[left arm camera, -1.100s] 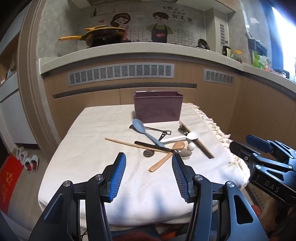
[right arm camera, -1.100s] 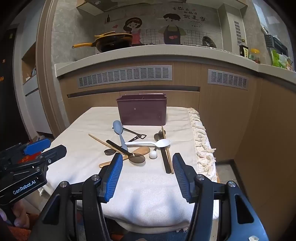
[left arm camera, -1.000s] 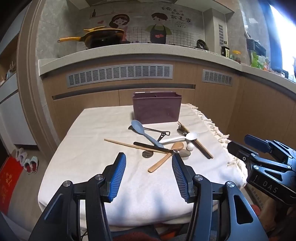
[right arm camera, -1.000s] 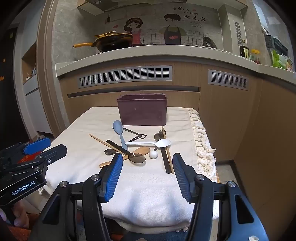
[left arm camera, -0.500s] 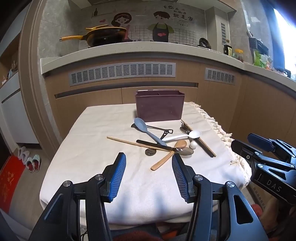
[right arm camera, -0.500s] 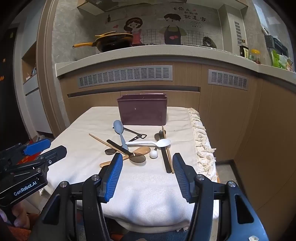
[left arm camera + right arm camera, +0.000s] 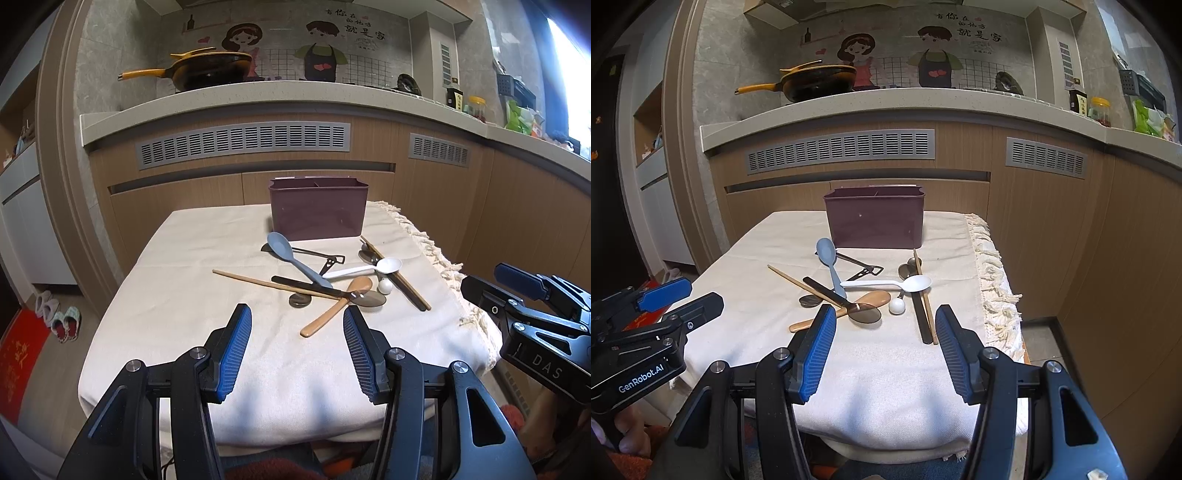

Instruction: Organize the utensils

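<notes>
1. I hold both tools short of the table: my left gripper [image 7: 297, 349] and my right gripper [image 7: 884, 349] each have their jaws spread wide, with nothing between the blue pads.
2. The utensils lie in a crossed heap mid-cloth, in front of the purple caddy [image 7: 874, 218], which stands at the far end of the table [image 7: 886, 387] and looks to hold nothing yet.
3. My first worry is the stacking: the wooden spoon [image 7: 334, 306] runs under the dark translucent spoon [image 7: 842, 301], and the blue spoon [image 7: 293, 258] crosses the single chopstick [image 7: 266, 283]. Lifting a lower piece would likely drag or flick its neighbours.
4. The white spoon [image 7: 886, 283] lies across the dark chopstick pair [image 7: 923, 310] near the fringed right edge; a careless nudge there could send something off the table.
5. The small white ball [image 7: 897, 305] beside them looks free to roll if bumped.
6. Everything is thin and flat on soft cloth, so a low pinch may catch fabric and shift the whole pile.
7. The caddy's dividers are barely visible from here, so I cannot yet judge which compartment suits which piece.
</notes>
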